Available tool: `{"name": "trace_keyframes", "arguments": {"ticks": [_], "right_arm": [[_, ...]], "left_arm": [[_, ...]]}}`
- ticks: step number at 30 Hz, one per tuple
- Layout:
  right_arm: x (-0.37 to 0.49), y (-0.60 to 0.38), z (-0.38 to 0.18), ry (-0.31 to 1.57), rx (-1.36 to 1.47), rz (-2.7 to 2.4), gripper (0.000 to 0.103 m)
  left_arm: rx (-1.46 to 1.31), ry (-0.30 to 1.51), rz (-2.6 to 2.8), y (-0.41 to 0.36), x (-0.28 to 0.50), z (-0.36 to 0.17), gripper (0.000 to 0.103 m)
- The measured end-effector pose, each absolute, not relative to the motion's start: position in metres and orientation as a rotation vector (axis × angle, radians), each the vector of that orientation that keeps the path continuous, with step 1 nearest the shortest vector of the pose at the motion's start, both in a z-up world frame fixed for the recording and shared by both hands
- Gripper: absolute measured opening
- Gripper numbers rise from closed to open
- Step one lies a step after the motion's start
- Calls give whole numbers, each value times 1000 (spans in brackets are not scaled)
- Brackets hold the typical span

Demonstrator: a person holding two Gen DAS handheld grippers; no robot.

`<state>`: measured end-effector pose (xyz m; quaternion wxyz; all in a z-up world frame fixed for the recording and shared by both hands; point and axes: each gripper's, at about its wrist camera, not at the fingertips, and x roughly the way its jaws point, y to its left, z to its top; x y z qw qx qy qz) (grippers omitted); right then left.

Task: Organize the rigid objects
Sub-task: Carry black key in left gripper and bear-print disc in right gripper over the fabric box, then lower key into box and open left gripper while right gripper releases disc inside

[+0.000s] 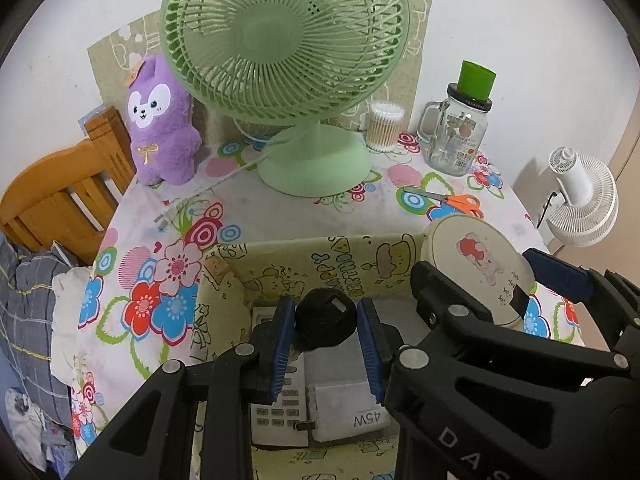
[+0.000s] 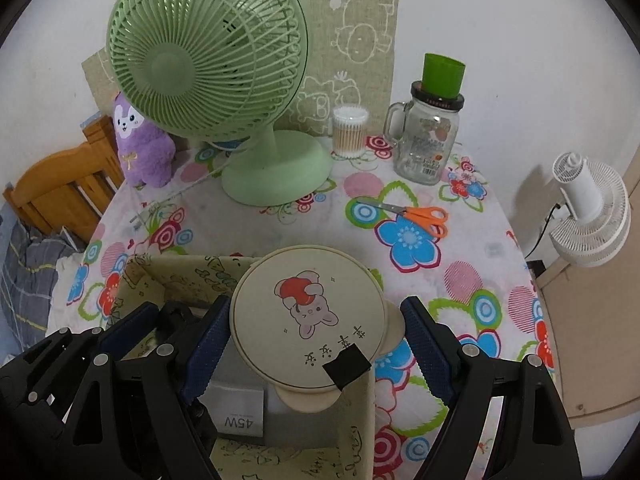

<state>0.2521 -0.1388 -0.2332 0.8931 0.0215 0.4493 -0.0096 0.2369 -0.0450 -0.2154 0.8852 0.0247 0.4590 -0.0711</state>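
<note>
Gripping a black, rounded plastic piece (image 1: 325, 316) between its blue ribbed pads, the left claw (image 1: 326, 344) hangs low in the centre of its view, over the open fabric bin (image 1: 280, 256); my guess is that the piece is about to be dropped in with the rest. The bin is soft-walled, pale yellow with cartoon print, and it already holds a white keypad remote (image 1: 280, 400) and a boxy white charger marked 45W (image 1: 352, 408), both hard and flat.

The right claw (image 2: 316, 340), lower centre of its view, clasps a round cream lid-like disc (image 2: 308, 316) with a rabbit picture, smooth and rigid, pads on either edge, poised above the bin's right wall. Orange-handled scissors (image 2: 416, 214) lie loose on the flowered worktop (image 2: 248, 224), right of centre, seemingly still to be sorted.
</note>
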Motion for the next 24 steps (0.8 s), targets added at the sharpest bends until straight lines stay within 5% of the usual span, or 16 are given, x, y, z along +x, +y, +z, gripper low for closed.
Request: {"name": "trace_keyframes", "arguments": {"ticks": [24], "right_arm": [[246,-133,-236,944,90,17,98]], "left_arm": [[79,972,-149,-43,228,-210,78]]}}
